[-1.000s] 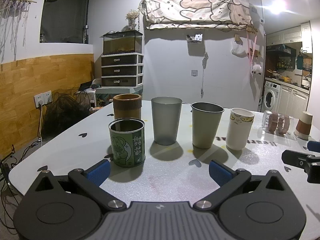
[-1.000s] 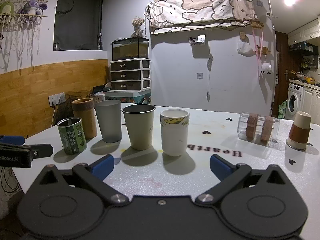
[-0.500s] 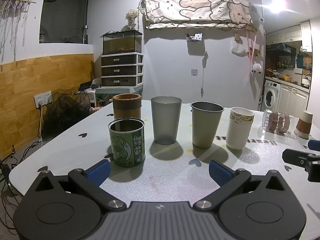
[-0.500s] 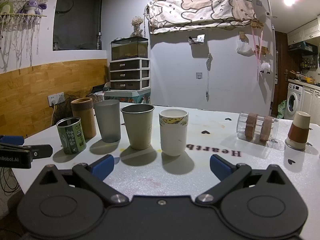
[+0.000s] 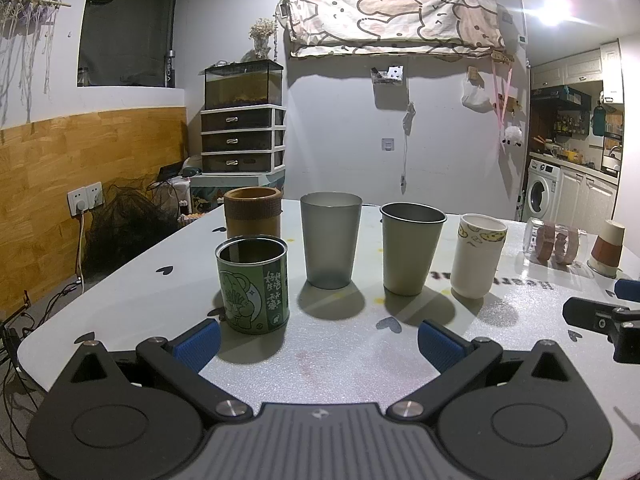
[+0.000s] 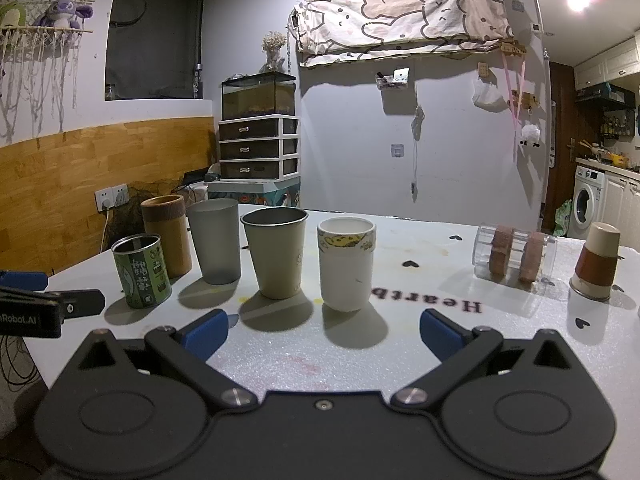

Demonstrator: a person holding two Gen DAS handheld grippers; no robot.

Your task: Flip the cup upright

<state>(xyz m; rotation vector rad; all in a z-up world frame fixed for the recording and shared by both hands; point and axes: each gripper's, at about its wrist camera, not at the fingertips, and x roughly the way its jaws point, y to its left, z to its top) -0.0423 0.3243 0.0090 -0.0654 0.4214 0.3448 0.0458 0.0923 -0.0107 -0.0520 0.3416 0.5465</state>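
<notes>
A brown-and-white paper cup [image 6: 595,261] stands upside down at the table's far right; it also shows in the left wrist view [image 5: 608,249]. A clear cup [image 6: 514,253] with two brown bands lies on its side beside it, also seen in the left wrist view [image 5: 554,240]. Several cups stand upright in a row: green tin [image 5: 253,285], brown cup [image 5: 252,213], grey tumbler [image 5: 330,239], metal cup [image 5: 411,248], white cup [image 5: 478,254]. My left gripper [image 5: 318,342] is open and empty before the row. My right gripper [image 6: 323,332] is open and empty before the white cup [image 6: 346,262].
The white table [image 6: 400,344] has small black hearts and the printed word "Heartb". Its near left edge drops off beside the green tin [image 6: 142,270]. The right gripper's finger [image 5: 600,318] shows at the left wrist view's right edge. A drawer unit stands behind.
Both views have hardly shifted; the right wrist view has crept slightly closer to the cups. Both grippers stay open and empty. No cup has moved.
</notes>
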